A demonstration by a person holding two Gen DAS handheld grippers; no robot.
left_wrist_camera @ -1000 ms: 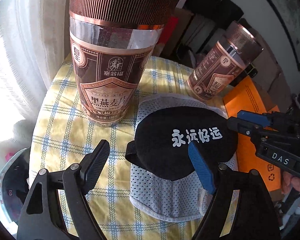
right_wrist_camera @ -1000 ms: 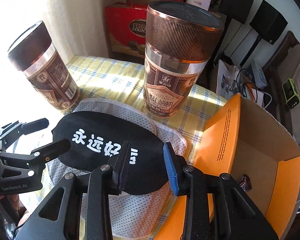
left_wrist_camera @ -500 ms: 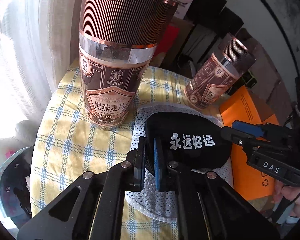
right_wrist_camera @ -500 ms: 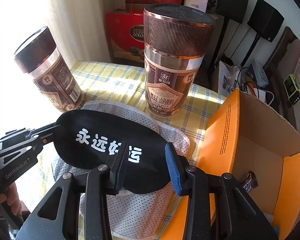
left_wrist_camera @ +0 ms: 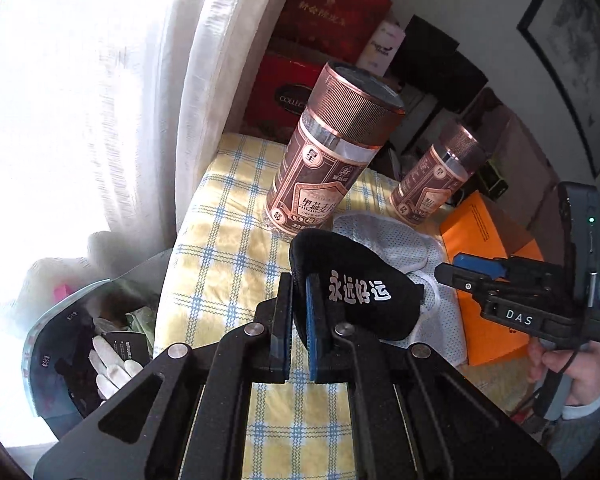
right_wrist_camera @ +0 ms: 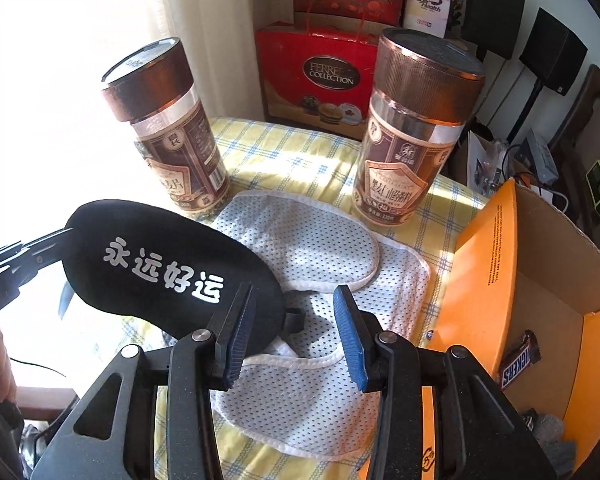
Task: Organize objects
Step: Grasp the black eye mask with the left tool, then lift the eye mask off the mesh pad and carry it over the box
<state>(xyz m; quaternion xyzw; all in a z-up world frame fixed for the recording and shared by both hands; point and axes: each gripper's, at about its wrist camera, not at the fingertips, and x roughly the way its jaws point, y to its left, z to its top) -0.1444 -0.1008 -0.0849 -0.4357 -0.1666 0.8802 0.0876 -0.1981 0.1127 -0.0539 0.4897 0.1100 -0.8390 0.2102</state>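
**Black Eye Mask Lifted Off the Table in the Left Gripper's Pinch**

A small table under a yellow checked cloth (left_wrist_camera: 228,248) fills the middle of both views, with a white curtain (left_wrist_camera: 188,80) on its far left side. To the right stands an open orange cardboard box (right_wrist_camera: 496,264), and a Snickers bar (right_wrist_camera: 520,360) lies inside it. Two tall brown jars with ribbed copper lids stand upright on the cloth: the left jar (right_wrist_camera: 172,136) near the curtain, the right jar (right_wrist_camera: 416,136) near the box. Between them and nearer the cameras, a white mesh pad (right_wrist_camera: 312,248) lies flat on the cloth.

The black eye mask (right_wrist_camera: 160,268), printed with white characters, hangs above the pad, clear of the cloth. The left gripper (left_wrist_camera: 298,328) has its jaws pinched tight on the mask's left end. The right gripper (right_wrist_camera: 292,332) is beside the mask's other end; its jaws are opening, and its left finger (right_wrist_camera: 236,336) overlaps the mask's edge, while the gap between the pads shows only the mesh pad below. A hand (left_wrist_camera: 576,376) grasps the right gripper's handle.
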